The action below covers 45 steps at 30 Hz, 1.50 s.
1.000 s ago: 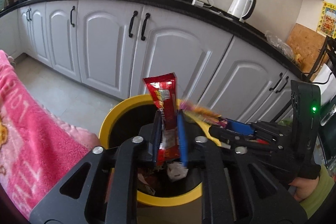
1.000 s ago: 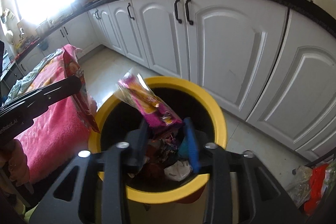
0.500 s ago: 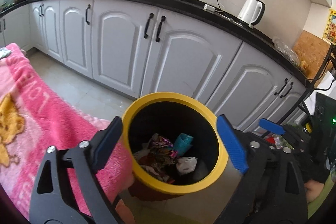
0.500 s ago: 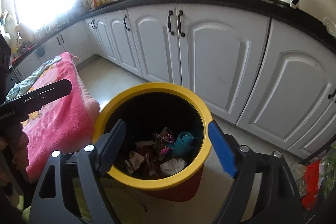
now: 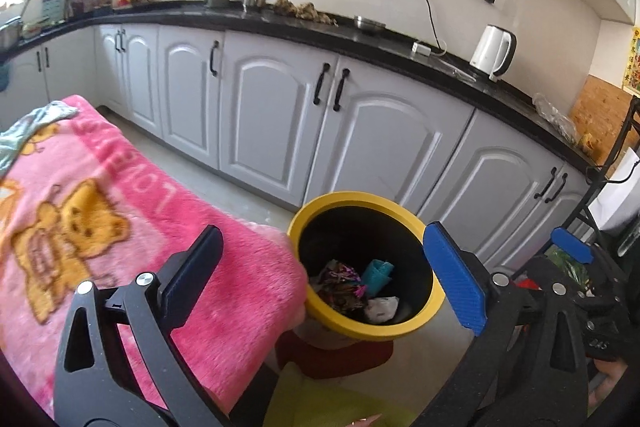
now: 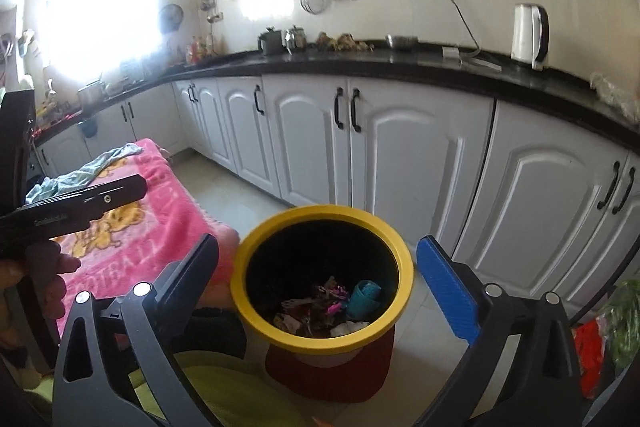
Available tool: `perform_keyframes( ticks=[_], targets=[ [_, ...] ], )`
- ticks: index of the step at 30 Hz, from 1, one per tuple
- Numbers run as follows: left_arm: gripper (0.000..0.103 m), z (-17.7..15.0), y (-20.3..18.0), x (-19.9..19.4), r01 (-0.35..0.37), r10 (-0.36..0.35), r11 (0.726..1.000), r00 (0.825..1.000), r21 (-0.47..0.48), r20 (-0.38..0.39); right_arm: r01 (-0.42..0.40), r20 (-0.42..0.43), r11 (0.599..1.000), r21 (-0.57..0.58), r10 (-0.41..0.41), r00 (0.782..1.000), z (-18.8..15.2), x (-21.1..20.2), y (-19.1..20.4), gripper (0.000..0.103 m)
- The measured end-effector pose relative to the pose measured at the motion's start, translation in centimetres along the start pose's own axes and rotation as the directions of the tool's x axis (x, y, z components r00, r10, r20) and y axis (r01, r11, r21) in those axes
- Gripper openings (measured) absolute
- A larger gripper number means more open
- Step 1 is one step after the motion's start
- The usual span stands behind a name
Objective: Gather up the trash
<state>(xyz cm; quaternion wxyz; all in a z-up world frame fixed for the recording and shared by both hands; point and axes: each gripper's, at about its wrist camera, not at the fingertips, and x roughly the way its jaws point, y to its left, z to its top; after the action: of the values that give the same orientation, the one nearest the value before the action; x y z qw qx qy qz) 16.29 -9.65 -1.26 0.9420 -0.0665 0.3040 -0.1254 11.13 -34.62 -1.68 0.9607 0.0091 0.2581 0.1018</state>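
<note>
A bin with a yellow rim [image 5: 356, 198] [image 6: 324, 213] stands on the kitchen floor and holds crumpled wrappers [image 5: 340, 283] [image 6: 320, 303] and a teal piece. My left gripper [image 5: 320, 275] is wide open and empty, raised above and in front of the bin. My right gripper [image 6: 320, 283] is wide open and empty, also above the bin. The right gripper's blue pad [image 5: 572, 245] shows at the right edge of the left wrist view. The left gripper's body [image 6: 80, 205] shows at the left of the right wrist view.
A pink bear-print blanket [image 5: 100, 211] [image 6: 132, 219] covers a surface left of the bin. White cabinets [image 5: 280, 123] under a black counter run behind it. A white kettle [image 5: 494, 53] stands on the counter. Bags [image 6: 612, 331] lie on the floor at right.
Both grippers opened and dropped their wrappers, the left a red one and the right a pink one, into the bin. Both then rose and pulled back from it.
</note>
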Motion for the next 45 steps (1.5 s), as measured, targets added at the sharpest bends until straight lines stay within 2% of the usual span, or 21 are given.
perform_keyframes(
  ticks=[6,10,14,24,26,31,38,45],
  targets=[
    [0.092,-1.2,0.6,-3.4,-0.065,0.063,0.997,0.995,0.028,0.080,0.025,0.095,0.998,-0.056,-0.020,0.995,-0.8,-3.1,2.8,0.097],
    [0.092,-2.0,1.0,-5.4,-0.097,0.092,0.995,0.987,0.026,0.131,0.077,0.191,0.994,-0.081,-0.060,0.980,-1.5,-5.0,4.5,0.097],
    [0.092,-2.5,1.5,-6.8,-0.113,0.110,0.994,0.979,0.009,0.170,0.100,0.250,0.992,-0.076,-0.078,0.965,-2.2,-6.0,5.3,0.097],
    [0.092,-4.0,1.7,-9.4,-0.145,0.138,0.989,0.958,0.010,0.251,0.141,0.277,0.989,-0.048,-0.123,0.953,-3.8,-6.2,6.9,0.097],
    [0.092,-4.4,1.6,-9.6,-0.162,0.152,0.987,0.955,0.018,0.254,0.152,0.301,0.987,-0.055,-0.129,0.945,-4.1,-6.6,7.5,0.097],
    [0.092,-5.9,1.6,-10.1,-0.137,0.123,0.990,0.955,0.031,0.269,0.183,0.346,0.981,-0.064,-0.150,0.926,-5.1,-7.7,8.7,0.097],
    [0.092,-6.9,1.6,-10.2,-0.138,0.122,0.990,0.954,0.039,0.272,0.163,0.317,0.982,-0.099,-0.125,0.940,-5.6,-7.1,9.3,0.097],
    [0.092,-7.1,1.7,-10.4,-0.136,0.120,0.990,0.953,0.040,0.279,0.159,0.310,0.981,-0.113,-0.117,0.944,-5.6,-6.9,9.7,0.097]
  ],
)
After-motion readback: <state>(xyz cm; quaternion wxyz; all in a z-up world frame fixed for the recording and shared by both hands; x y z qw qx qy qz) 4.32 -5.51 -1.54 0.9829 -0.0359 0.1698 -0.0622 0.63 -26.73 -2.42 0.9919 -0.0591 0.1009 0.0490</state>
